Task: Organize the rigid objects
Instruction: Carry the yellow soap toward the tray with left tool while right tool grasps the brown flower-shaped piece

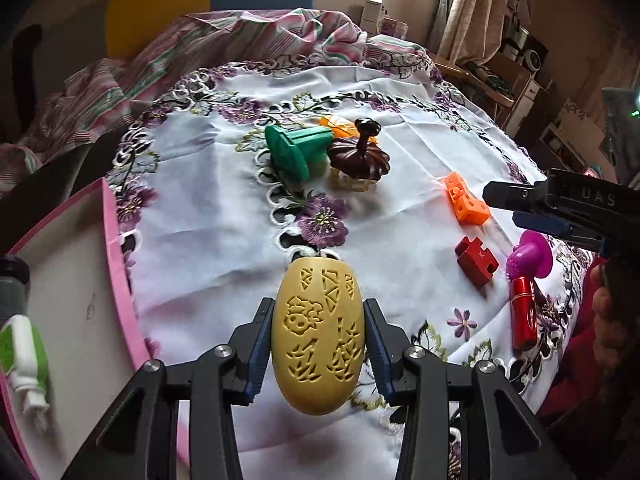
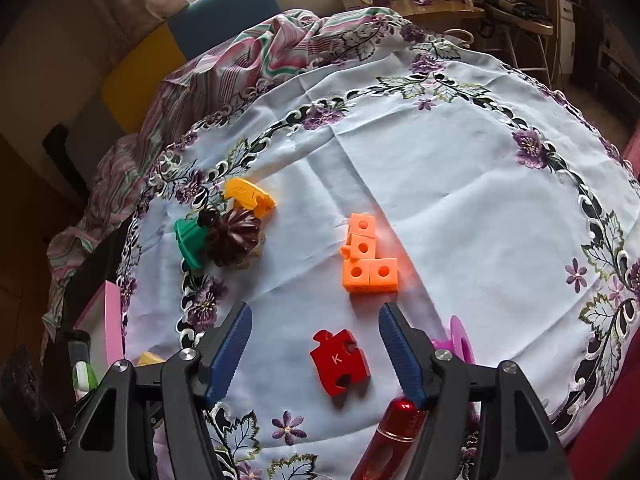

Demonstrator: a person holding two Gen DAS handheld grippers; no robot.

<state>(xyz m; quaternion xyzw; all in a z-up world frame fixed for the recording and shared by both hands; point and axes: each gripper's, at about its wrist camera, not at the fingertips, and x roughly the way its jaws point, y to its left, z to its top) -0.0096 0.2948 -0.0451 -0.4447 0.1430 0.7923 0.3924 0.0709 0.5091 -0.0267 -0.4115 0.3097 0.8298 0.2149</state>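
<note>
My left gripper is shut on a yellow carved egg and holds it above the embroidered tablecloth, beside the pink-rimmed box. My right gripper is open and empty above a red puzzle piece; it also shows in the left wrist view. Orange linked cubes lie just beyond it. A red cylinder and a magenta spool lie by its right finger. A green cone piece, a brown lid and an orange piece sit mid-table.
The pink box holds a green-and-white item and a dark bottle. A striped blanket is bunched at the table's far edge. Chairs, a desk and shelves stand beyond.
</note>
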